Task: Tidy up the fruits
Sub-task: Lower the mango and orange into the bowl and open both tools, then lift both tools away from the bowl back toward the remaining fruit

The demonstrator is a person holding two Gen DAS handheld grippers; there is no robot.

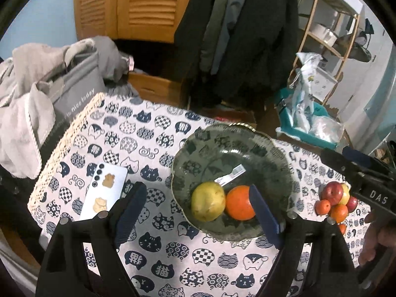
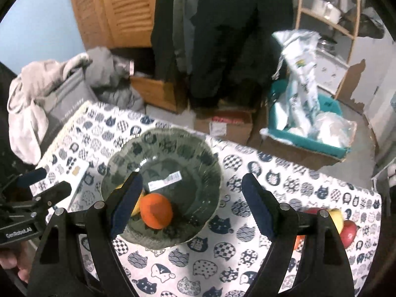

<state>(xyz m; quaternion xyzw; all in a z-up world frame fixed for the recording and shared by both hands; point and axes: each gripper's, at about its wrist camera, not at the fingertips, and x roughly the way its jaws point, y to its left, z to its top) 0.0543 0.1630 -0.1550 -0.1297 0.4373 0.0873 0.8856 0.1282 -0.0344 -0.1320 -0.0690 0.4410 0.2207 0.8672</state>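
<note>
Both tools (image 1: 195, 203) (image 2: 190, 195) wide apart (nothing held)

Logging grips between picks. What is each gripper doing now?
Left gripper: open, holding nothing.
Right gripper: open, holding nothing.

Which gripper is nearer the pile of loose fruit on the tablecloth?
Right. The right gripper hangs open just beside the fruit pile, at the bowl's far side. The left gripper hangs open across the bowl from it.

Pear (image 1: 208, 201) and orange (image 1: 239, 202) in bowl (image 1: 230, 133); fruit pile (image 1: 336, 201) right.
</note>
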